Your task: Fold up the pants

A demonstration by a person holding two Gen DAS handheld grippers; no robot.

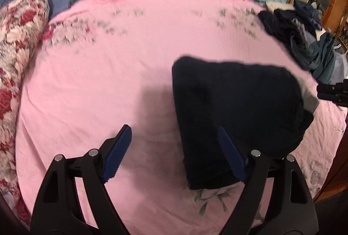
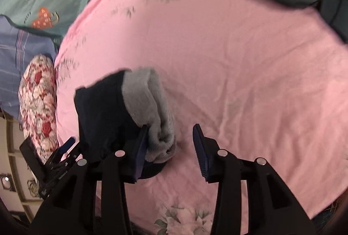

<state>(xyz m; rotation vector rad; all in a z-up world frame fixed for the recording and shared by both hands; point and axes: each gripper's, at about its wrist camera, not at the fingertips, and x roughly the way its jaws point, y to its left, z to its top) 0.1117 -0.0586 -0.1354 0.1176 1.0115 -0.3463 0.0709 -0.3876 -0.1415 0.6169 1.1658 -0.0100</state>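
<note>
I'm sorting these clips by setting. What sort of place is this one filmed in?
Most likely a bedroom at home, with a bed as the work surface: a pink floral sheet covers it, a rose-print pillow lies at one side, and a pile of unfolded clothes waits near the folded dark pants.

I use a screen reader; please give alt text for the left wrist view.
Folded dark pants lie on a pink floral bedsheet, just ahead of the open left tool. A pile of dark clothes sits at the far right, a floral pillow at the left.
</note>
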